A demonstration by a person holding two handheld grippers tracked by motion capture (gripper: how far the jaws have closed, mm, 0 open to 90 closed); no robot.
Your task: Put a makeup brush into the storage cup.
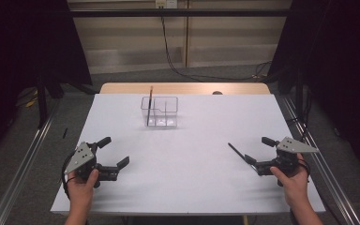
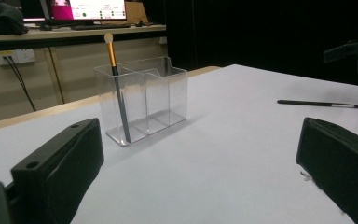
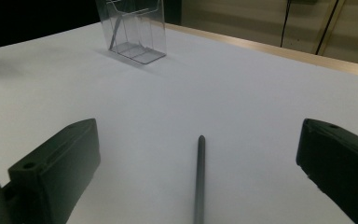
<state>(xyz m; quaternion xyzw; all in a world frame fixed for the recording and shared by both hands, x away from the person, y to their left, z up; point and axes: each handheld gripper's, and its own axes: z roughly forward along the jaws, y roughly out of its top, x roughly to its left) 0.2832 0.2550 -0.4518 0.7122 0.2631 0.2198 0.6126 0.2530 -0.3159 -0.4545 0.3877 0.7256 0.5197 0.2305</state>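
A clear plastic holder (image 1: 160,112) with several compartments stands at the far middle of the white table (image 1: 187,178). A brush with a gold ferrule (image 1: 150,105) leans upright in its left compartment. The same holder (image 2: 142,99) and brush (image 2: 116,79) show in the left gripper view. A thin dark pen (image 1: 236,150) lies flat on the table at the right, just in front of my right gripper (image 1: 258,150), which is open. That pen (image 3: 199,177) lies between its jaws. My left gripper (image 1: 114,151) is open and empty at the near left.
The table's wooden far edge (image 1: 183,88) shows beyond the white sheet. Metal rails (image 1: 18,168) run along both sides of the table. Dark curtains hang at left and right. The holder (image 3: 133,30) stands far ahead in the right gripper view.
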